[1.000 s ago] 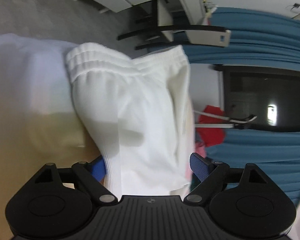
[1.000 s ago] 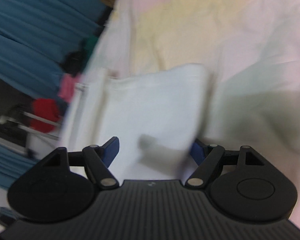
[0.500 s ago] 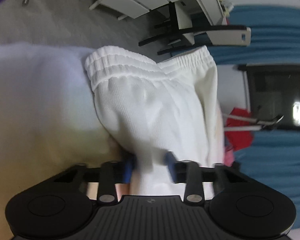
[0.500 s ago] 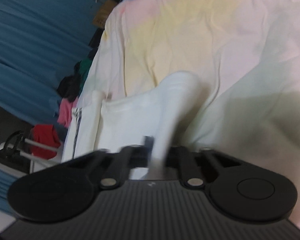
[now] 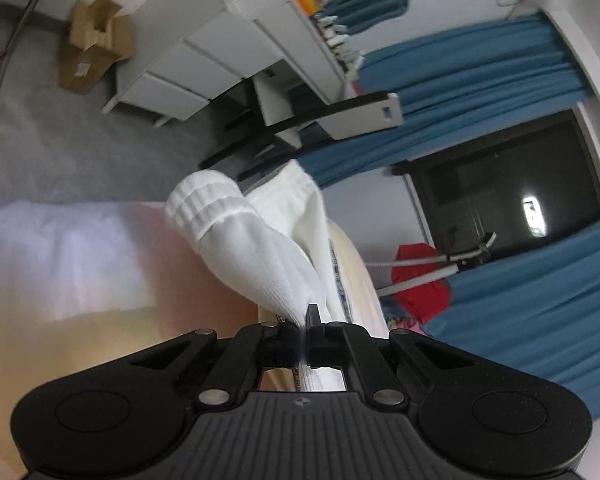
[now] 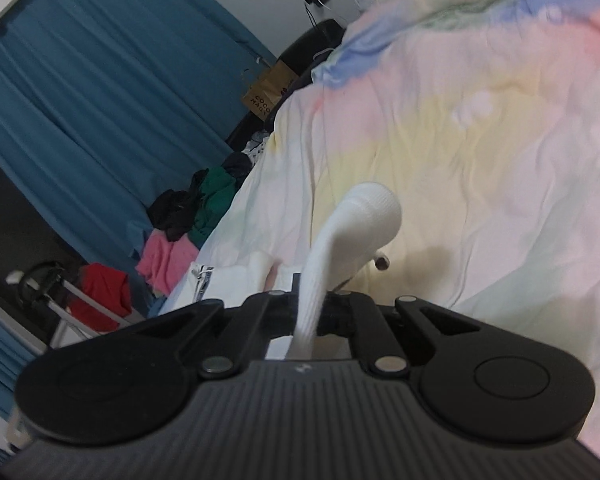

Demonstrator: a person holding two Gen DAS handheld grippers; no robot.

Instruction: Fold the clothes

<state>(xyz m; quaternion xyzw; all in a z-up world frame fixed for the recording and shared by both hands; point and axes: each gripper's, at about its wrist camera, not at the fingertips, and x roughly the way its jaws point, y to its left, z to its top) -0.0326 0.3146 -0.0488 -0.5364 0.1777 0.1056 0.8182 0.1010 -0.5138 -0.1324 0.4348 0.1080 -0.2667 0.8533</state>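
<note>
Both claws have clamped down since a second ago, when they stood wide open over the cloth, and now we have the white shorts (image 5: 256,256) pinched at two places. Our left claw (image 5: 303,340) is clenched on a bunched fold of them, jaws pressed together with the fabric rising out between them to the ribbed waistband at the far end. Over on the other side, our right claw (image 6: 309,312) is grasping the shorts (image 6: 355,224) too, a narrow strip of white running up from the jaws to a rounded hump. The garment is lifted off the pastel bedspread (image 6: 499,140), part of it hanging just above the sheet. Beyond the bed we see blue curtains (image 5: 479,88), a white dresser (image 5: 204,56) and a cardboard box (image 5: 88,44) on the grey floor. A heap of pink, green and black clothes (image 6: 188,224) sits by the bed's edge.
</note>
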